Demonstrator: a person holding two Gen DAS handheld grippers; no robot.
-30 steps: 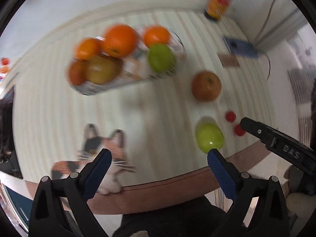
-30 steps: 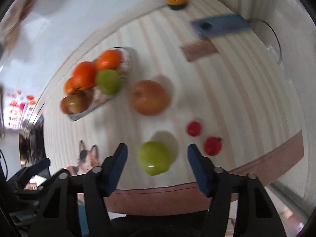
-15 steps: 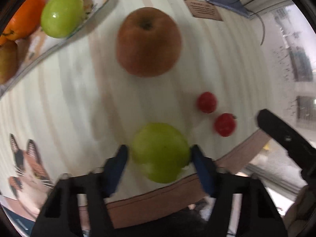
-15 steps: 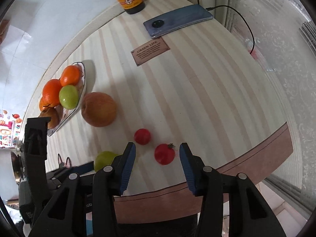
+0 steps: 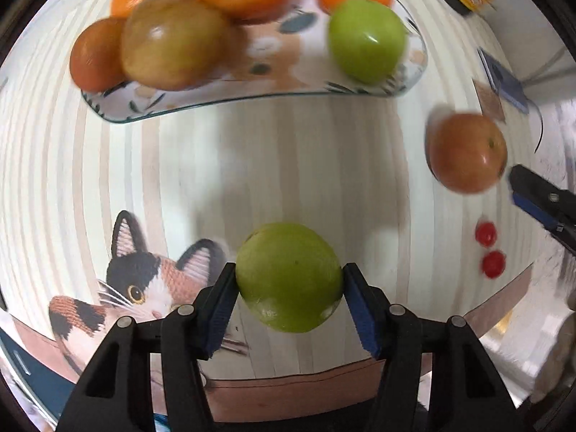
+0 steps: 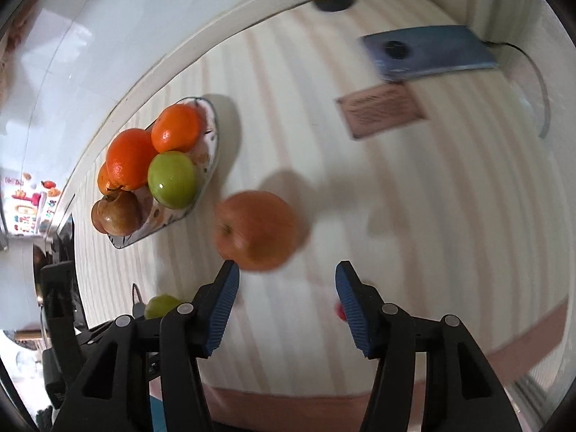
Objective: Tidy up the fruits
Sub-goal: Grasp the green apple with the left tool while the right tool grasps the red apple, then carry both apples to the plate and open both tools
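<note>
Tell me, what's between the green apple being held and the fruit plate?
Nothing but bare striped table. The left wrist view shows it between the green apple in the left hand-held gripper and the fruit plate.

Fruit plate (image 5: 414,82) behind apple (image 5: 467,152), left

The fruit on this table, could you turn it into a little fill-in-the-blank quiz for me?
1. The left gripper is shut on a fruit whose colour is ____.
2. The right gripper holds nothing; its jaws are ____.
3. The green fruit lying in the glass dish numbers ____.
4. The two small red fruits lie on the ____, outside the dish.

Missing words: green; open; one; table
</note>
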